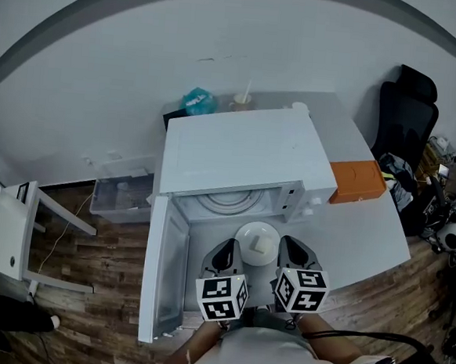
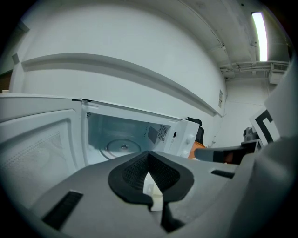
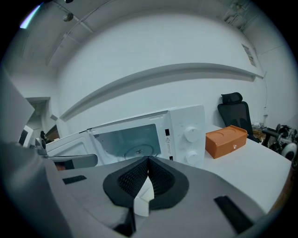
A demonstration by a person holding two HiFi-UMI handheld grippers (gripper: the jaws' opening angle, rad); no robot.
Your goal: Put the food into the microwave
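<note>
The white microwave (image 1: 241, 159) stands open on the white table, its door (image 1: 156, 270) swung out to the left and its glass turntable (image 1: 228, 202) bare. Just in front of the opening is a white plate (image 1: 258, 235) carrying a pale block of food (image 1: 259, 246). My left gripper (image 1: 235, 251) is shut on the plate's left rim and my right gripper (image 1: 284, 251) on its right rim. In the left gripper view a white sliver of plate rim (image 2: 154, 189) shows between the shut pads, with the turntable (image 2: 122, 146) ahead. The right gripper view shows the same rim (image 3: 142, 199) pinched, facing the cavity (image 3: 132, 142).
An orange box (image 1: 358, 182) lies right of the microwave, also in the right gripper view as the orange box (image 3: 226, 139). A black office chair (image 1: 406, 113) stands at far right. A clear bin (image 1: 121, 192) and a white stool (image 1: 8, 227) are on the wooden floor at left.
</note>
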